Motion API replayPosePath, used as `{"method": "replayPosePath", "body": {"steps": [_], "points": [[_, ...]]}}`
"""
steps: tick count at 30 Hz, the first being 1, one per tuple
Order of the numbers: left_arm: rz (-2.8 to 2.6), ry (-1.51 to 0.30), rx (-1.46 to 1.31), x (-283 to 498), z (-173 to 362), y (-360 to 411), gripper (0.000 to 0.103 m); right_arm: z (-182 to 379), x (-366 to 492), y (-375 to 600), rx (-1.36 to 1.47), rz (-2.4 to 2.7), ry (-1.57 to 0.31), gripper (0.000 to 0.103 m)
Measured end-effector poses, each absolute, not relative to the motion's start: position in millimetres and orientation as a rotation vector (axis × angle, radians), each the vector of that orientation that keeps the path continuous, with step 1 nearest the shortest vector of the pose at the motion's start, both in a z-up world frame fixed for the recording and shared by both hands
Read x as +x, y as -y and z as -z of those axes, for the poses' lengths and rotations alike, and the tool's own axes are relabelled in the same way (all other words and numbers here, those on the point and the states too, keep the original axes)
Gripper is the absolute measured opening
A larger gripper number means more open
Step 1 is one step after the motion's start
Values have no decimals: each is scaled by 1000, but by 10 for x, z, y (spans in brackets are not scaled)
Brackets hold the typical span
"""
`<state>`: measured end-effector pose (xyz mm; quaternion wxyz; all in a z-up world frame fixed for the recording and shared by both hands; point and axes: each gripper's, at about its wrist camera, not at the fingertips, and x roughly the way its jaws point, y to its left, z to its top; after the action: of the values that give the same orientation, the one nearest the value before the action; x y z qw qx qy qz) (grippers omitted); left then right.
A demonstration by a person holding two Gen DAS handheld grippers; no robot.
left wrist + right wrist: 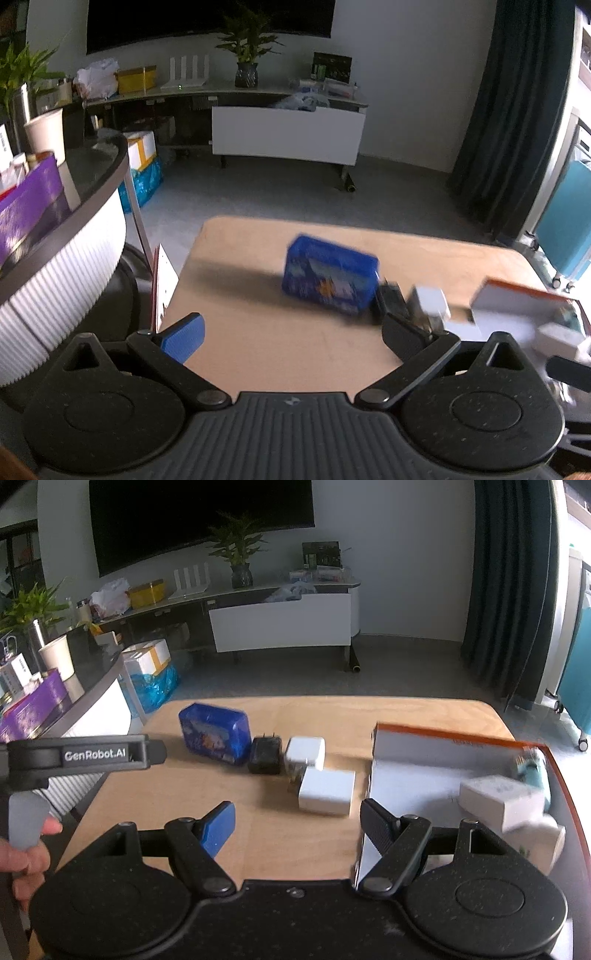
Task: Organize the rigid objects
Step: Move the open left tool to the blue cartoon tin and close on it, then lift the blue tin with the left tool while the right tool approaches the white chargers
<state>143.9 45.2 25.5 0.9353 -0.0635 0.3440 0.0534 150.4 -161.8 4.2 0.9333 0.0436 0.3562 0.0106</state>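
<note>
Blue box (330, 275) ahead of spread left gripper (293, 326), untouched.

- Left wrist cam: sits low behind its own open fingers, faces forward across the wooden table (258, 332) toward the TV wall; table's left edge close in.
- Right wrist cam: same heading, a bit higher and further right; the open white box (424, 775) sits near, at right.
- Overlap: blue tin (328, 275) (214, 738), black charger (388, 301) (265, 755), TV console (288, 129) (280, 622).
- Right view catches the left gripper (155, 751) at its left edge.
</note>
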Motion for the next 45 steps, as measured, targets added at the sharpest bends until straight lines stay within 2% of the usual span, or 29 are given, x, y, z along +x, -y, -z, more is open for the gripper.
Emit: {"method": "replayPosePath", "body": {"steps": [12, 26, 30, 37, 41, 45], "points": [[-145, -737, -99, 2248, -95, -527, 103, 63, 2026, 1621, 134, -52, -757, 88], [-132, -759, -101, 1704, 45, -643, 103, 137, 1896, 1720, 157, -59, -758, 88], [-121, -743, -177, 1559, 0, -607, 103, 148, 1844, 1767, 176, -53, -758, 88], [-115, -761, -167, 1958, 35, -312, 103, 98, 1788, 1825, 171, -40, -741, 88], [-145, -805, -66, 2194, 128, -159, 103, 95, 1773, 1864, 163, -33, -741, 88], [-134, -844, -9, 2102, 217, -214, 103, 102, 1750, 1905, 167, -30, -742, 88]]}}
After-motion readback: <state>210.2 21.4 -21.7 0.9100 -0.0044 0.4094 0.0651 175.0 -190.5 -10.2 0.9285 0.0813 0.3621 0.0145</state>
